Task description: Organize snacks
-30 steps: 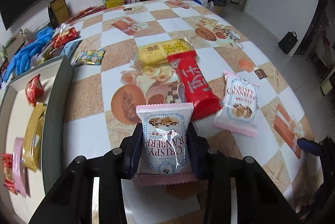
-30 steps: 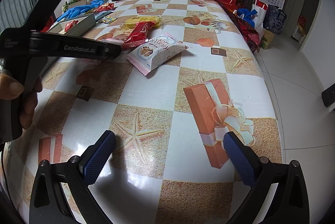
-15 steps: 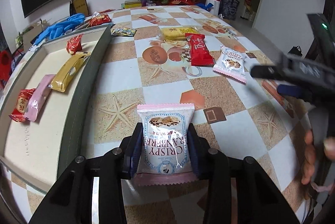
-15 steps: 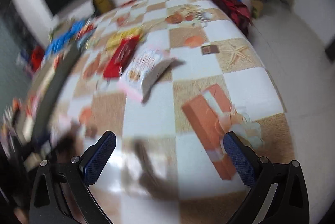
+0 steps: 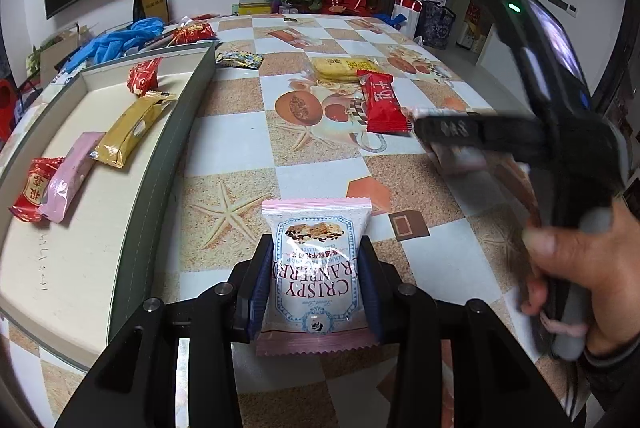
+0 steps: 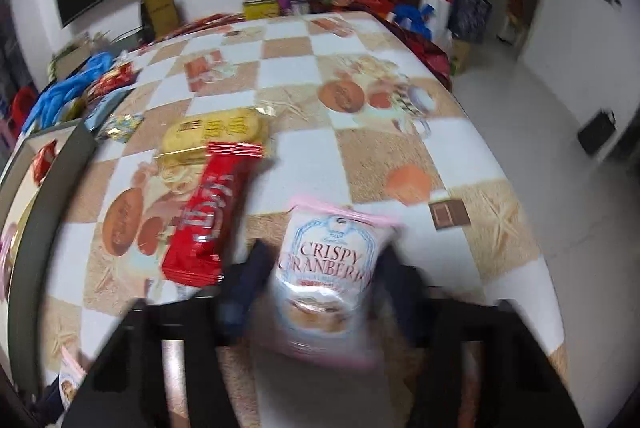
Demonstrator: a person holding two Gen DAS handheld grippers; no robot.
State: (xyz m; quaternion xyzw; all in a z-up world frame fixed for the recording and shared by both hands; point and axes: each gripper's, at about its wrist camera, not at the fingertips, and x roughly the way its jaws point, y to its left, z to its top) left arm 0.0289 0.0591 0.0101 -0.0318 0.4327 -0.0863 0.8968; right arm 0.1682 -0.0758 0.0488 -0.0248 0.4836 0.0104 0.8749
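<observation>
- Left gripper clamped a pink packet, "CRISPY CRANBERRY", beside the tray.
- Right gripper jaws had just closed around a second packet, same label; frame blurred.

"CRISPY CRANBERRY" on both pink-edged packets

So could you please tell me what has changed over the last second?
The right tongs swung over from the bare table to the second cranberry pack beside the red bar, and their jaws have just been closing around it. The left tongs carried their own cranberry pack toward the tray. That grip is unchanged, as are the snacks in the tray.
</observation>
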